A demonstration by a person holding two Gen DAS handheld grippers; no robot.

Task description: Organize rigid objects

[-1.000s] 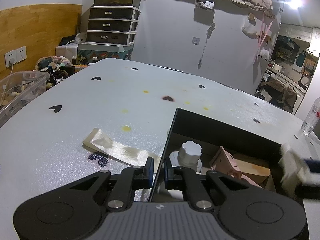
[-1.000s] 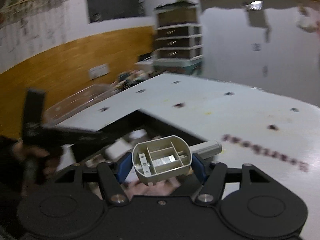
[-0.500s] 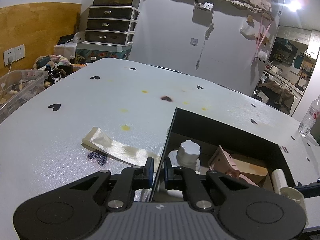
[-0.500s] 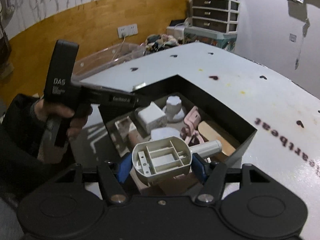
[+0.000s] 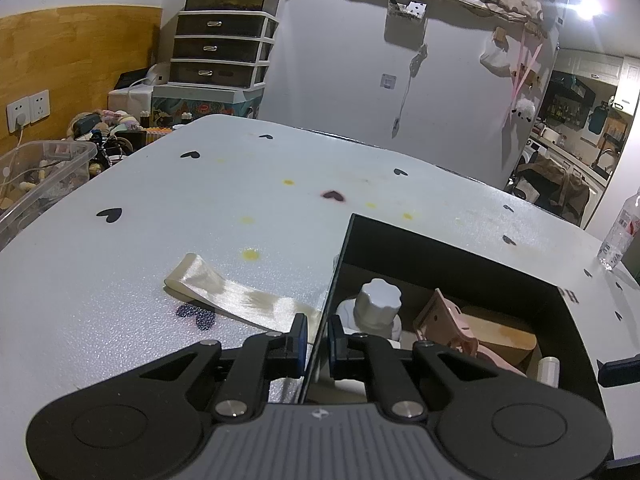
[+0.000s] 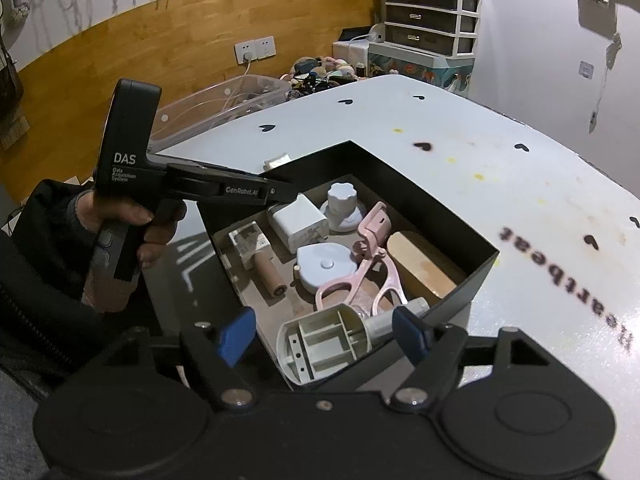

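My left gripper is clamping the thin left wall of the black box, one pad on each side. My right gripper is standing wide, gripping nothing. Between its pads a cream ribbed housing with a grey stem is lying in the box's near corner, hollow side up. Beyond it are lying pink scissors, a white charger and a white knob.

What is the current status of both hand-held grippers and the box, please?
Left hand-held gripper shut on black box wall. Right hand-held gripper open, cream plastic part lying between its fingers in the box. Nothing blocking.
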